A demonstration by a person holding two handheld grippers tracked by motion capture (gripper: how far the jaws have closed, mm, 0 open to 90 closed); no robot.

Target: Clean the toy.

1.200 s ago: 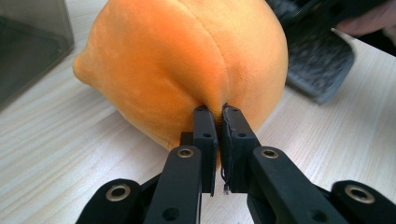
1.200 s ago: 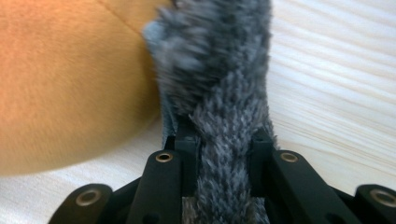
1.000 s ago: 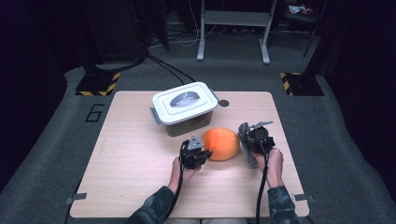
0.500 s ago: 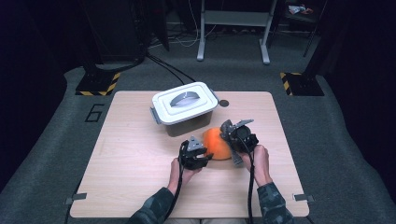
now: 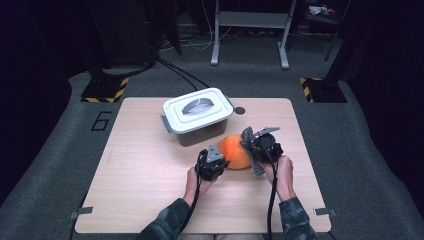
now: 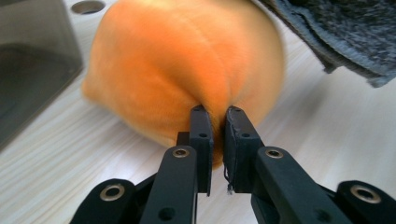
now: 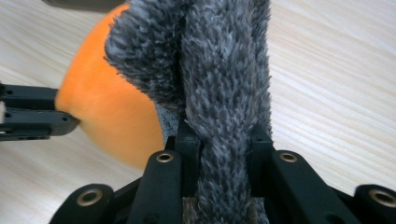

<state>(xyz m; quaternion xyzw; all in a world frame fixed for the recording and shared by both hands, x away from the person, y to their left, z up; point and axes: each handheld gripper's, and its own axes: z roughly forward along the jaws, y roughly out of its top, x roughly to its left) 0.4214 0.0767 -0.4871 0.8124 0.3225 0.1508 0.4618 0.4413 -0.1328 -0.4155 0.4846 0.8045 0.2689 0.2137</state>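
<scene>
Rightward of the soft, round orange plush ball, the right gripper has closed in from well apart to touching it, bringing its shaggy grey microfibre cloth against the ball's side; a second ago that gripper stood clear of the ball, and half a second ago it was already crowding over it. Its jaws are pressed onto the cloth, which bulges thick between them and rises in a fold that laps over the ball's right flank; so the wipe looks to be starting rather than finishing. On the ball's opposite, near-left side, the left gripper has stayed put throughout; its jaws are drawn nearly together, pinching a small tuck of the orange plush so that the fabric puckers into a crease at the tips. That hold steadies the ball on the pale wooden table while the cloth works; without it the ball would likely roll away under the rub. Behind the ball and to its left, just beside it, sits the white-lidded grey plastic box with a grey handle, lid on and untouched; beyond the ball, a small dark hole marks the tabletop.
</scene>
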